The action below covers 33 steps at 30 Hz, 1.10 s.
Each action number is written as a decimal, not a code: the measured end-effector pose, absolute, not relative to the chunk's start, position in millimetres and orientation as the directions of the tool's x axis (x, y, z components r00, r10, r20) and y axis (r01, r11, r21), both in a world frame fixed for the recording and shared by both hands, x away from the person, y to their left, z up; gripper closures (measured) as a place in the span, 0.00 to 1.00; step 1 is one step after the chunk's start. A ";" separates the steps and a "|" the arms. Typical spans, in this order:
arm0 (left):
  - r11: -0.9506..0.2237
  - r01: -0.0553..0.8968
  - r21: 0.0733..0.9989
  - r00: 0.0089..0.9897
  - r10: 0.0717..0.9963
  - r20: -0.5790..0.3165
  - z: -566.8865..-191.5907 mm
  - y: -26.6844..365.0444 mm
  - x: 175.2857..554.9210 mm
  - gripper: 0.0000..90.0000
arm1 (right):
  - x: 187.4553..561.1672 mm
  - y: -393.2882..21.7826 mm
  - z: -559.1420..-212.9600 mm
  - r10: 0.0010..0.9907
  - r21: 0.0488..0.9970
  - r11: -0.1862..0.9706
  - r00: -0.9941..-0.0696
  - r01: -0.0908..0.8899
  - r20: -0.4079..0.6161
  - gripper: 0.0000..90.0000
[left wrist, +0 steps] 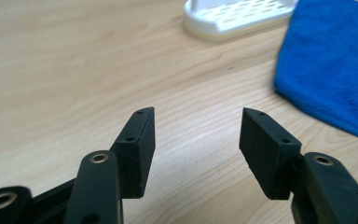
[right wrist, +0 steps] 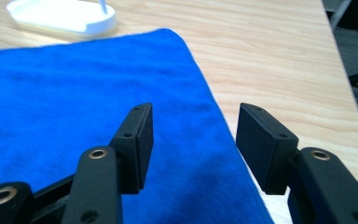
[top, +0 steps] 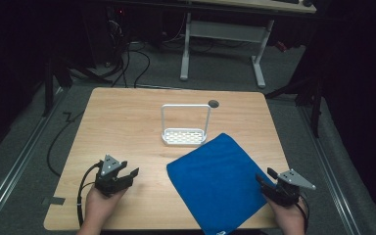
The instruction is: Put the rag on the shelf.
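Note:
A blue cloth [top: 218, 181] lies flat on the wooden table [top: 127, 117], its near corner hanging over the front edge. Just beyond it stands a white slotted rack [top: 183, 136] with a tall wire hoop. My left gripper [top: 131, 175] rests open at the front left, clear of the cloth [left wrist: 331, 65], with bare wood between its jaws [left wrist: 196, 135]; the rack [left wrist: 235, 16] is farther off. My right gripper [top: 264, 178] is open at the cloth's right edge. In the right gripper view the jaws [right wrist: 193, 140] straddle that edge of the cloth [right wrist: 74, 102].
The table has a round cable hole [top: 213, 104] at the back. Its front edge runs close under both hands. Beyond the table stand a white desk frame [top: 223, 34] and cables on grey carpet. Dark stands flank both sides.

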<state>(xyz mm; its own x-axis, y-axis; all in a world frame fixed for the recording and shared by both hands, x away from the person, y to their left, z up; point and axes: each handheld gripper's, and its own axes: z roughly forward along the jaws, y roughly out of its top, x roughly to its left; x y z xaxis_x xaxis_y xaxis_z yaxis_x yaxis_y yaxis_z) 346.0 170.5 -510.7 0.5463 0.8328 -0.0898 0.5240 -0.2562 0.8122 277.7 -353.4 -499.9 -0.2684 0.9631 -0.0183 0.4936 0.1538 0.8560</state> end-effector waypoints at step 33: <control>-0.317 0.520 0.794 0.635 0.765 -0.110 -517.6 110.4 345.8 0.51 | 278.5 -367.3 -503.0 0.973 0.852 0.133 -0.229 0.507 -0.016 0.58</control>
<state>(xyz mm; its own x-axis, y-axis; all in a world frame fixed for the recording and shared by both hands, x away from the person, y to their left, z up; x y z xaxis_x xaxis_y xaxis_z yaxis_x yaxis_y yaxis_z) 345.8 110.4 -517.6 0.6346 0.7650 -0.1100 0.5195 -0.3169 0.7935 278.5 -367.3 -503.0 -0.2294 0.9732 -0.0157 0.5066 0.1332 0.8518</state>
